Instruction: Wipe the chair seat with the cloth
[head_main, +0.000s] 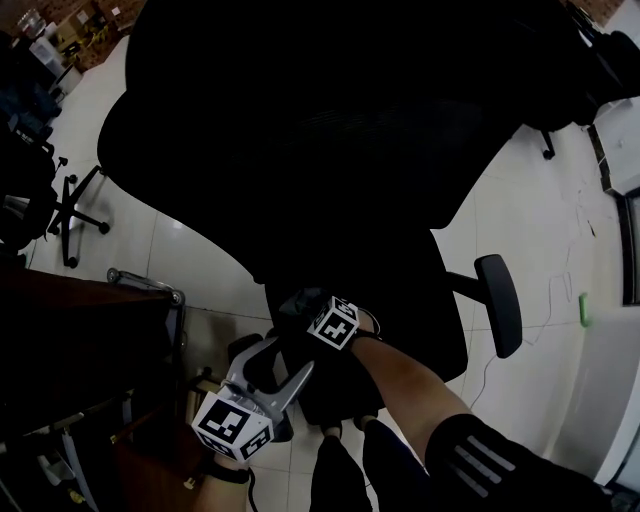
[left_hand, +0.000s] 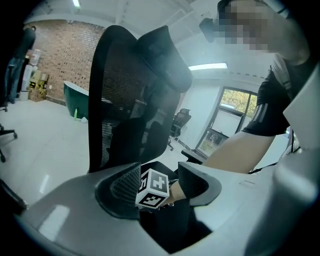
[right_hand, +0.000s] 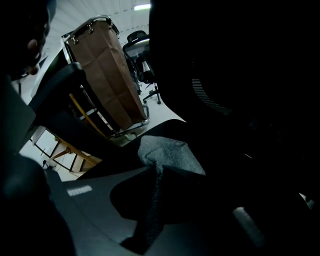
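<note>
The black office chair fills the head view, its seat (head_main: 405, 290) below the tall mesh backrest (head_main: 300, 110). My right gripper (head_main: 308, 308), with its marker cube, rests low on the seat's front. In the right gripper view it (right_hand: 157, 172) is shut on a grey cloth (right_hand: 167, 154) that lies against the dark seat (right_hand: 230, 165). My left gripper (head_main: 272, 358) hovers just left of the seat's front edge. Its jaws (left_hand: 162, 182) stand open with nothing held, looking toward the right gripper's cube (left_hand: 152, 189) and the backrest (left_hand: 125, 100).
A black armrest (head_main: 500, 300) sticks out at the seat's right. A metal-framed cart with a brown bag (right_hand: 112, 75) stands close on the left, beside a dark wooden table (head_main: 70, 330). Another chair's base (head_main: 75, 215) sits on the white tiled floor farther left.
</note>
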